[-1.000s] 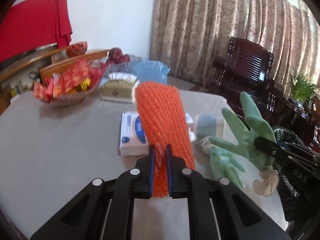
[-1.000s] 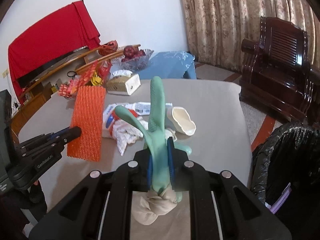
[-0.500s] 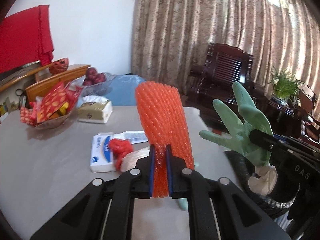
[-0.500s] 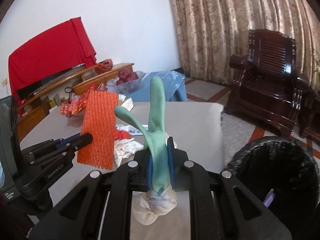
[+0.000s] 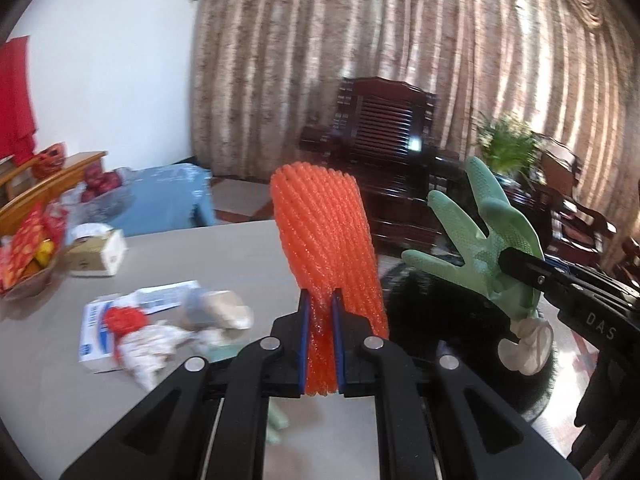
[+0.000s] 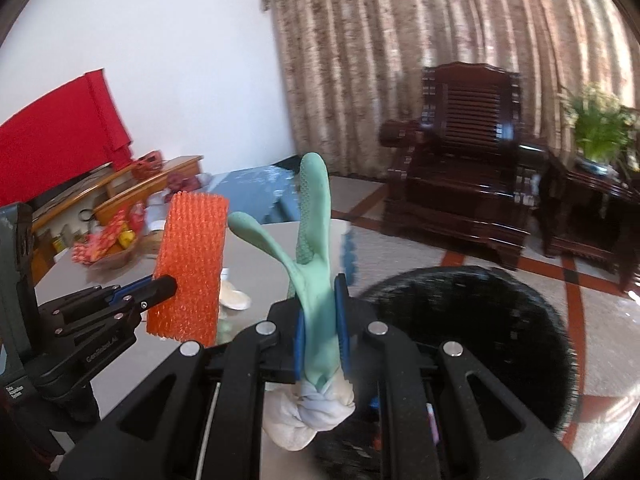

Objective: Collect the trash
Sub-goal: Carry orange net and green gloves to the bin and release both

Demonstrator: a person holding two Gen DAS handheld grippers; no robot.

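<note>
My left gripper [image 5: 319, 312] is shut on an orange foam net sleeve [image 5: 326, 240] and holds it upright above the table's right edge. It also shows in the right wrist view [image 6: 188, 268]. My right gripper [image 6: 320, 304] is shut on a green rubber glove [image 6: 314, 240] with a pale knotted cuff, held over the rim of a black-lined trash bin [image 6: 480, 332]. The glove [image 5: 488, 236] and the bin [image 5: 440, 312] also show in the left wrist view. More trash lies on the table: a red and white crumpled wrapper [image 5: 132, 328] and a blue-white packet [image 5: 92, 332].
The grey table [image 5: 60, 380] also holds a snack basket [image 5: 28, 256], a tissue box [image 5: 96, 252] and a fruit bowl [image 5: 104, 188]. A dark wooden armchair [image 6: 464, 168] and a potted plant [image 6: 596, 128] stand beyond the bin.
Both grippers have swung right, off the table toward the bin, carrying the orange net and the green glove. The bin now fills more of both views.
</note>
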